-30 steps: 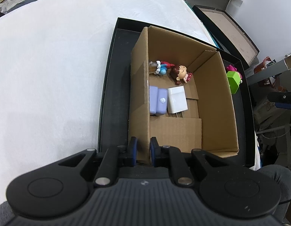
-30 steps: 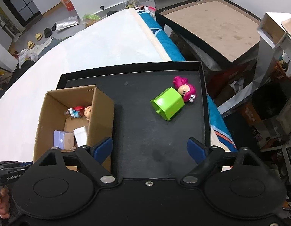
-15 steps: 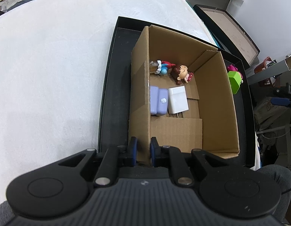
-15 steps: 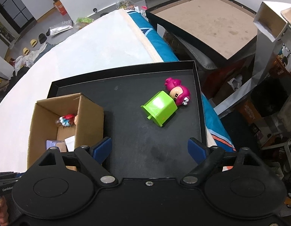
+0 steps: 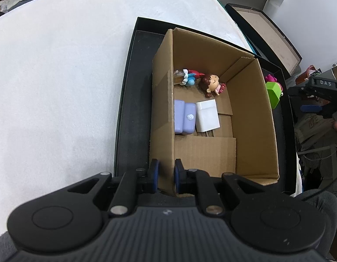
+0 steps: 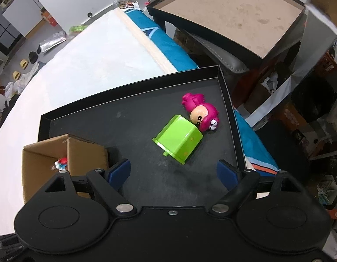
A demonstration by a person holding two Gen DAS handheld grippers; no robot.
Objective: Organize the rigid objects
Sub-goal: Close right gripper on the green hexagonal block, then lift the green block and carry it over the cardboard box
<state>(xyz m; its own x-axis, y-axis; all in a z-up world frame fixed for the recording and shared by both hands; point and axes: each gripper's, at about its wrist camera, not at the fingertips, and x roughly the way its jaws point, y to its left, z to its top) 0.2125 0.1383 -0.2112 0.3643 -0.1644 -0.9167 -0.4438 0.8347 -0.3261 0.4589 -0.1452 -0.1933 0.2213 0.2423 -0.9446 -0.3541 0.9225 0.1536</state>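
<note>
A cardboard box point(image 5: 251, 118) stands on a black tray point(image 5: 133, 100). My left gripper point(image 5: 166, 174) is shut on the box's near left wall. Inside lie a purple case point(image 5: 184, 119), a white box point(image 5: 207, 115), a doll with brown hair point(image 5: 212, 83) and a blue-and-red figure point(image 5: 188, 78). On the tray floor right of the box lie a green block point(image 6: 179, 138) and a pink figure point(image 6: 200, 112), touching each other. My right gripper point(image 6: 172, 171) hovers over the tray just short of the green block, jaws wide and closing, nothing between them.
The tray point(image 6: 228, 100) sits on a white padded surface point(image 5: 59, 76) over a blue cloth point(image 6: 168, 43). Another dark tray with a brown floor point(image 6: 229, 15) stands beyond. Clutter fills the floor at right, and a person's knee point(image 5: 317, 205) shows at lower right.
My right gripper has moved down and toward the green block and pink figure, which now look larger and nearer; its jaws have narrowed slightly. The left gripper and box have stayed still.
</note>
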